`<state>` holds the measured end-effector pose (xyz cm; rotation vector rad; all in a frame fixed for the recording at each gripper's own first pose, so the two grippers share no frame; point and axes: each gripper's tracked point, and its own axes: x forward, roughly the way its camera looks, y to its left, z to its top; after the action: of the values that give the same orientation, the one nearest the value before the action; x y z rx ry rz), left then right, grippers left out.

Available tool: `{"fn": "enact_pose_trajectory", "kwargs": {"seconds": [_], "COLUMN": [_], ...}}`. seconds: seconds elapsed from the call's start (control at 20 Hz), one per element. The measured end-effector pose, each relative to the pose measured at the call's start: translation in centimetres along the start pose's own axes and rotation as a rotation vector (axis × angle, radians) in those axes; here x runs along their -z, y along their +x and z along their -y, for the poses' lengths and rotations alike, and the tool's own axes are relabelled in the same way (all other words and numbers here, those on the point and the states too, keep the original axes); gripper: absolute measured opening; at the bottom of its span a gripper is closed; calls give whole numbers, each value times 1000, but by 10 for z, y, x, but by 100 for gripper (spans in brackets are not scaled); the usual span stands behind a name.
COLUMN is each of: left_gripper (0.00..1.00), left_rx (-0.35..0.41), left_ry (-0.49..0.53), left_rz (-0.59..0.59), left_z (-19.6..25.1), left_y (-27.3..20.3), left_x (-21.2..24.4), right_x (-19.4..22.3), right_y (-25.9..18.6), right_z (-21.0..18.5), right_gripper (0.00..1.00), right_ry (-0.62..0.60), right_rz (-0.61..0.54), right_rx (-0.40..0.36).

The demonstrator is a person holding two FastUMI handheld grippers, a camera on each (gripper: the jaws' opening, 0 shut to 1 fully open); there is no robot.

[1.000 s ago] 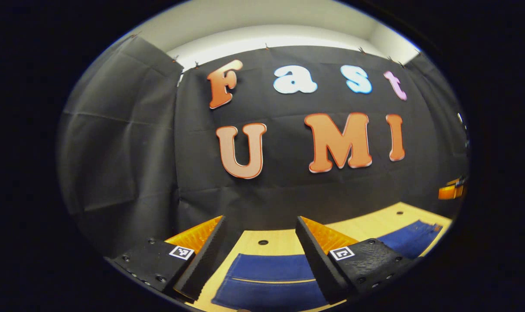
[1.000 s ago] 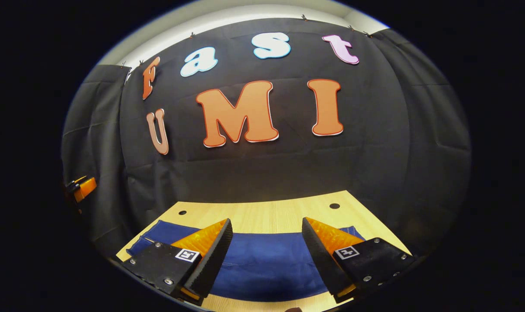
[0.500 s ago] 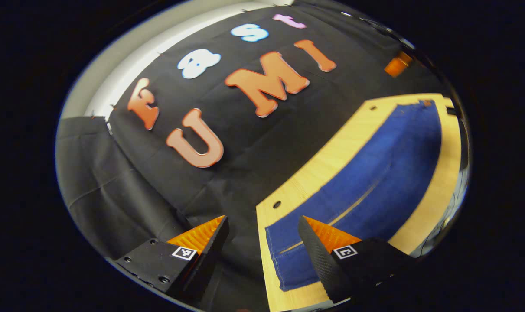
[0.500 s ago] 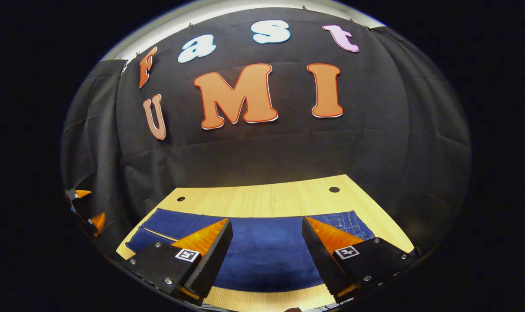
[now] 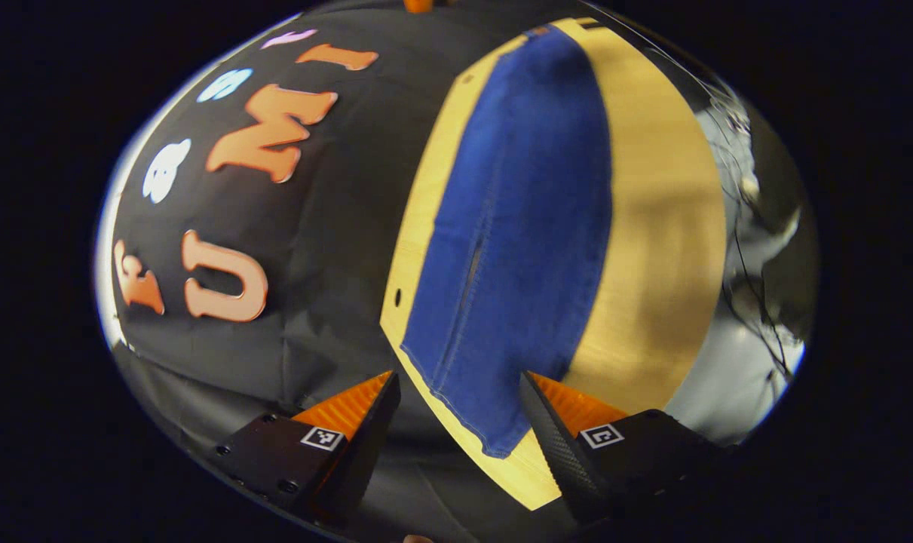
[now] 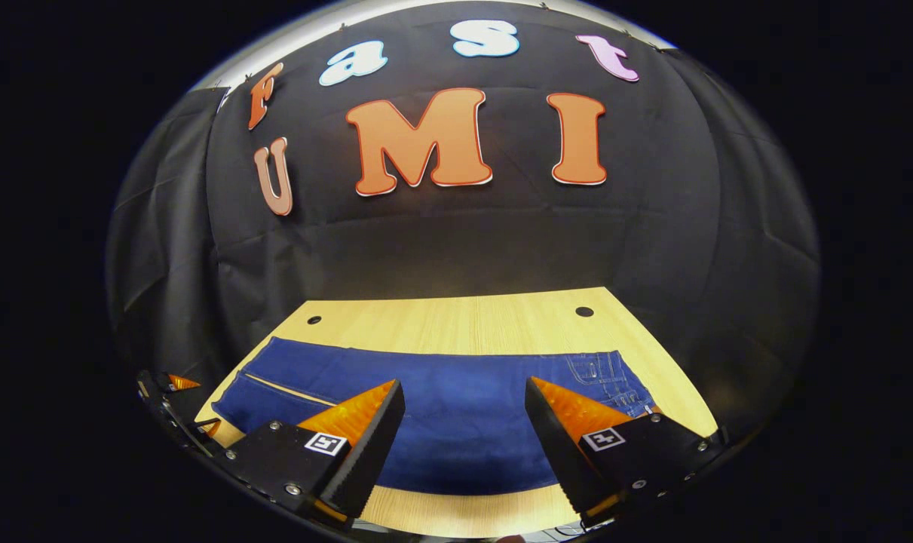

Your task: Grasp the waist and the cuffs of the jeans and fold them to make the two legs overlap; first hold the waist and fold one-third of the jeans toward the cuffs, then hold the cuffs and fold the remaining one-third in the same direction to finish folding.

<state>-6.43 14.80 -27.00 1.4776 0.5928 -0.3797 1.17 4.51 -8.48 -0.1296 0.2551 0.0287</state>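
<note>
Jeans (image 6: pixel 456 422) spread flat on the wooden table (image 6: pixel 456 324), long axis parallel to the table's back edge: waist toward its right end, cuffs toward its left. Right gripper (image 6: pixel 464 430) above the jeans' middle, fingers apart. Left gripper (image 5: pixel 460 422) off the cuff end, fingers apart, empty.

Booth wall (image 6: pixel 456 249): black cloth, creased, hung behind and beside the light wood worktop (image 6: pixel 471 324). Two round holes near the worktop's back edge. Pale ceiling strip (image 6: pixel 275 45) above.
</note>
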Motion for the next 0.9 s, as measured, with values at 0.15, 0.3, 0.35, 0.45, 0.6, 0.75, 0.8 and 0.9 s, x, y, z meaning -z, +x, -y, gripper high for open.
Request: {"fn": "enact_pose_trajectory", "kwargs": {"seconds": [0.15, 0.3, 0.35, 0.45, 0.6, 0.75, 0.8, 0.9], "left_gripper": [98, 98, 98, 98, 98, 97, 97, 95], "left_rx": [98, 153, 163, 189, 238, 233, 233, 223], "left_ry": [25, 40, 41, 53, 99, 142, 128, 112], "left_rz": [-5, -55, -65, -77, -84, -73, -75, -80], "left_z": [27, 34, 35, 38, 46, 46, 46, 40], "left_y": [12, 24, 27, 33, 41, 48, 49, 61], "left_x": [-1, 14, 17, 19, 24, 22, 22, 22], "right_x": [4, 10, 12, 12, 12, 11, 11, 13], "right_y": [-2, -2, -2, -3, -1, -1, -1, 1], "right_z": [0, 4, 4, 6, 12, 18, 20, 23], "right_gripper": [98, 98, 98, 98, 98, 98, 98, 98], "right_ry": [-25, -17, -7, 8, 9, 22, 30, 46], "right_rz": [-16, -33, -40, -50, -57, -59, -59, -70], "right_rx": [2, 5, 5, 5, 21, 31, 33, 36]}}
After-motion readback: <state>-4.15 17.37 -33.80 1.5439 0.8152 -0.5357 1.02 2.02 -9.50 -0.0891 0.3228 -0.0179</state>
